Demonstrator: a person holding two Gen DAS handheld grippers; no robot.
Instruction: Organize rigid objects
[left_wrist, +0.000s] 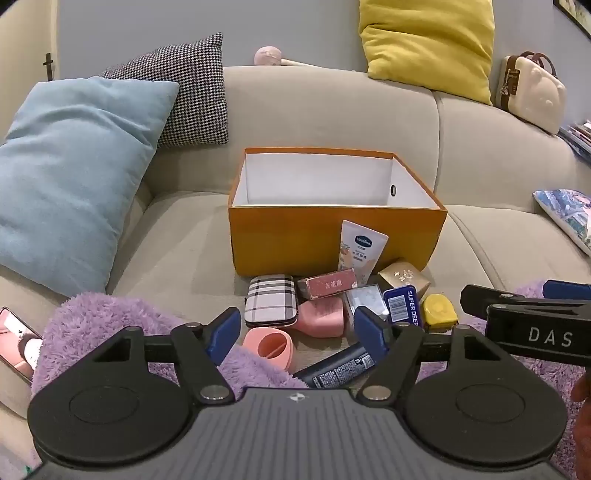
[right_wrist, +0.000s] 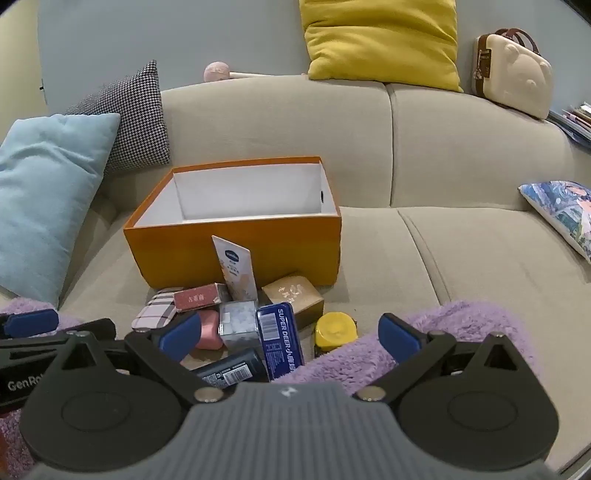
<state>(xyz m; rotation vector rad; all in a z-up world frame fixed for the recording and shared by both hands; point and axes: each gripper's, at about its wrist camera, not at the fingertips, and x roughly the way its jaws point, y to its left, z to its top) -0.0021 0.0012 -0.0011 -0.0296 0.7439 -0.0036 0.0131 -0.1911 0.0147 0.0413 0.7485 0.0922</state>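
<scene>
Holding: beige fabric sofa seat (right_wrist: 388, 258). Item 1, open orange cardboard box with white lining (left_wrist: 295, 236), nothing visible inside, toward the seat's back edge. Item 2, heap of small rigid goods touching the box's near wall: white lotion tube (left_wrist: 360, 251) leaning upright, plaid hard case (left_wrist: 271, 304), red carton (left_wrist: 327, 288), blue tin (right_wrist: 280, 339), yellow tape measure (right_wrist: 334, 330). Left gripper (left_wrist: 295, 328) and right gripper (right_wrist: 291, 332): jaws apart, clamped on nothing. Handling advice (judgement): take the outermost item first, close squarely across its flat faces, lift clear before carrying it over the box rim.
</scene>
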